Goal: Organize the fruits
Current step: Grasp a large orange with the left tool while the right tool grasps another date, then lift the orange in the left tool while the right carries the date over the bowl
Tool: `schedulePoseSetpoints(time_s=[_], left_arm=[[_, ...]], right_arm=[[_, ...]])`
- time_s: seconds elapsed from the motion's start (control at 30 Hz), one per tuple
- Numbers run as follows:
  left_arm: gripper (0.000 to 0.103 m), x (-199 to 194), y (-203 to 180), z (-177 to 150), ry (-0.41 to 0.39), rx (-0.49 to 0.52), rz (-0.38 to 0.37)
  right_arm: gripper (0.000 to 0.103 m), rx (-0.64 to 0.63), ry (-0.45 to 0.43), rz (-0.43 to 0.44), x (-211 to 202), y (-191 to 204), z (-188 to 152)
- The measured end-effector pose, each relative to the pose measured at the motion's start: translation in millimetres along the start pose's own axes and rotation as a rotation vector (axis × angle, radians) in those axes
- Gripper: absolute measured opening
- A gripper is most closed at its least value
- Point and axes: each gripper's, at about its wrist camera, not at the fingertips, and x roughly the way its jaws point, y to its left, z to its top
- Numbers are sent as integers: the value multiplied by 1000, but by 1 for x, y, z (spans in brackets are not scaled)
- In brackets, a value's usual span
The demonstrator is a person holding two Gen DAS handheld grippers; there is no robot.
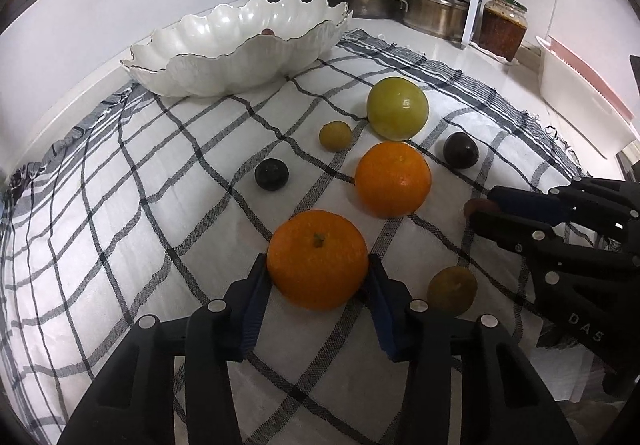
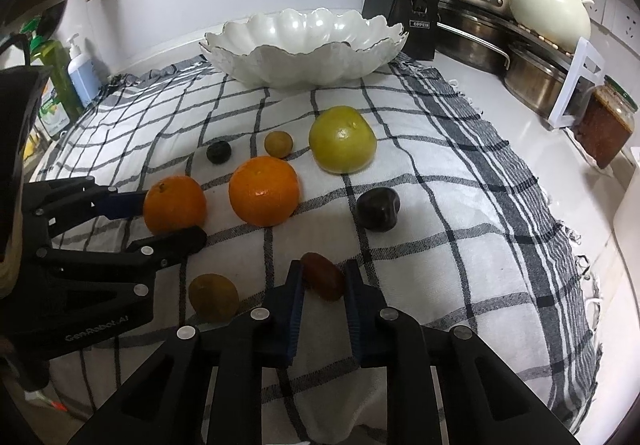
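My left gripper (image 1: pixel 318 271) is shut on an orange (image 1: pixel 317 259) that rests on the checked cloth (image 1: pixel 120 245). My right gripper (image 2: pixel 322 279) is shut on a small reddish-brown fruit (image 2: pixel 323 277) on the cloth. A second orange (image 1: pixel 393 179), a large green fruit (image 1: pixel 397 107), two small yellow-green fruits (image 1: pixel 335 136) (image 1: pixel 452 290) and two dark plums (image 1: pixel 271 174) (image 1: pixel 460 149) lie loose. A white scalloped bowl (image 1: pixel 240 53) stands at the back and holds one small reddish fruit (image 1: pixel 267 32).
A black knife block (image 2: pixel 404 5), steel pots (image 2: pixel 480 37), a cream pot (image 2: pixel 548 9) and a jar (image 2: pixel 606 125) stand at the back right. Soap bottles (image 2: pixel 60 85) stand at the left. A white container (image 1: pixel 580 101) sits at the right.
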Motion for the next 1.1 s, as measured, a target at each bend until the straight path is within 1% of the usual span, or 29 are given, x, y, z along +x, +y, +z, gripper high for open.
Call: schedulePoseSetpoints(time_s=[0.2,0.33,0.77,1.1], left_arm=[[45,-8,0,1,-8,-22,0],[45,-17,2,4,-28,-42,6],[45,-50,7,20,-133,-88,47],[45,-71,14,34,-199,-135,61]], right_arm=[[21,-2,-20,9,-7,0,3],[21,-6,-37,20,-12,0,6],[20,-24,-130,49,-35,2,28],[20,-39,-213,65,-52,1,49]])
